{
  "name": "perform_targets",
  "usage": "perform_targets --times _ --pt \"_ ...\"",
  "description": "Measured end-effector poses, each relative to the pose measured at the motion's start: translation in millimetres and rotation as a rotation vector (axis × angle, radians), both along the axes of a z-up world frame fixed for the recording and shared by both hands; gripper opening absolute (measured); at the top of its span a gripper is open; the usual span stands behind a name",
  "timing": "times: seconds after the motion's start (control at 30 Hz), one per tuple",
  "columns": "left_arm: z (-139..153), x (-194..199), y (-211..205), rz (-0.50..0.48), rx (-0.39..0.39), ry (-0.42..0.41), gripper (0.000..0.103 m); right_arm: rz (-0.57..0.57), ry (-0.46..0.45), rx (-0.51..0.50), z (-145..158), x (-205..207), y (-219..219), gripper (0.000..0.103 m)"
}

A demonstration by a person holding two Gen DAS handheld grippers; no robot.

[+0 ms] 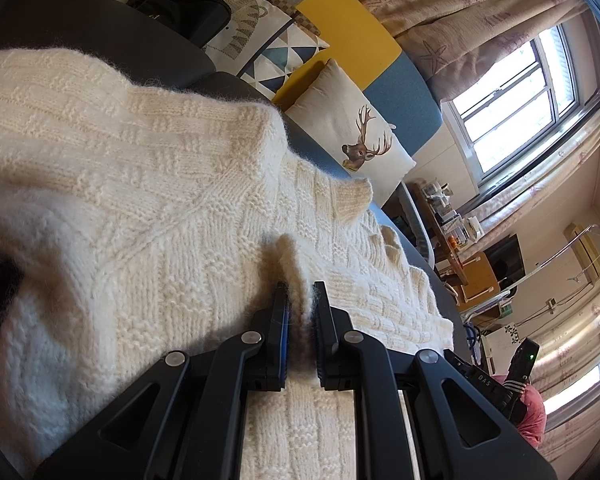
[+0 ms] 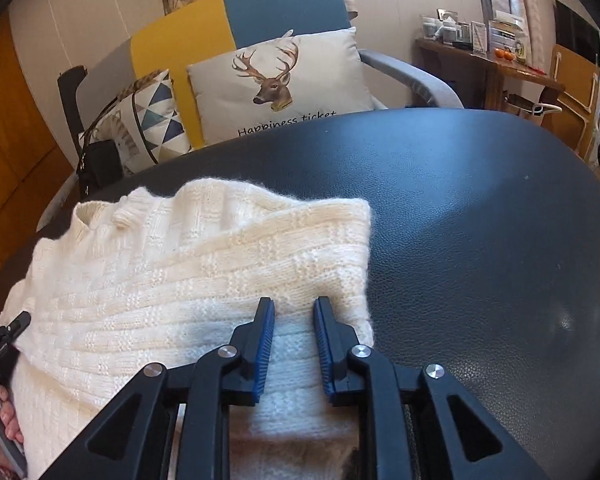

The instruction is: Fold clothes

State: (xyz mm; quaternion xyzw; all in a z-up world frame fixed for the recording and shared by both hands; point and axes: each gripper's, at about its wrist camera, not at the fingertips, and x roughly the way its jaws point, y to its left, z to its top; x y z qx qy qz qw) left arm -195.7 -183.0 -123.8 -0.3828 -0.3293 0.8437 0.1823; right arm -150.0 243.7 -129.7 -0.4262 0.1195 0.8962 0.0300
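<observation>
A cream knitted sweater lies partly folded on a dark leather-like table. My left gripper is shut on a raised pinch of the knit, which bulges up between its pads. In the right wrist view the sweater has a folded layer that ends in a straight edge at the right. My right gripper hovers over that folded corner. Its blue-padded fingers stand slightly apart, and the knit shows below the gap, not gripped. A hand holds the left gripper's handle at the lower left.
Behind the table stands a yellow, blue and grey sofa with a deer pillow, a triangle-pattern pillow and a black bag. A wooden side table with small items is at the far right. Bare tabletop lies right of the sweater.
</observation>
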Motion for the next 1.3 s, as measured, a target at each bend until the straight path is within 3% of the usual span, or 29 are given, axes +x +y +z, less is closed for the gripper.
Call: perform_targets --times 0.07,0.13,0.23,0.33,0.43,0.57,0.67,0.83,0.97,1.1,1.3 --pt "0 0 0 0.001 -0.005 -0.001 0.013 -0.021 -0.017 0.007 15 1 -13 0.024" --pt "0 0 0 0.002 -0.011 -0.002 0.013 0.008 0.056 -0.051 34 6 -35 0.024" --pt "0 0 0 0.004 -0.012 -0.004 0.013 0.150 0.087 -0.106 46 3 -90 0.024" --pt "1 0 0 0.006 -0.022 -0.010 0.013 0.306 0.051 -0.119 40 -11 -154 0.024" --pt "3 1 -1 0.007 -0.039 -0.025 0.013 0.369 0.038 -0.119 27 -24 -197 0.024" --pt "10 4 -9 0.001 -0.072 -0.051 0.013 0.372 0.033 -0.076 9 -30 -219 0.025" --pt "22 12 -28 0.045 -0.146 -0.041 0.013 0.371 0.041 -0.070 9 -30 -220 0.025" --pt "35 31 -108 0.202 -0.167 -0.043 0.017 0.368 0.049 -0.106 7 -32 -215 0.025" --pt "36 55 -193 0.437 -0.142 -0.093 0.049 0.366 0.053 -0.101 7 -32 -216 0.025" --pt "28 88 -262 0.688 -0.077 -0.169 0.052 0.366 0.056 -0.090 8 -30 -218 0.025" --pt "19 107 -334 0.944 -0.067 -0.288 0.056 0.366 0.059 -0.113 8 -31 -214 0.025"
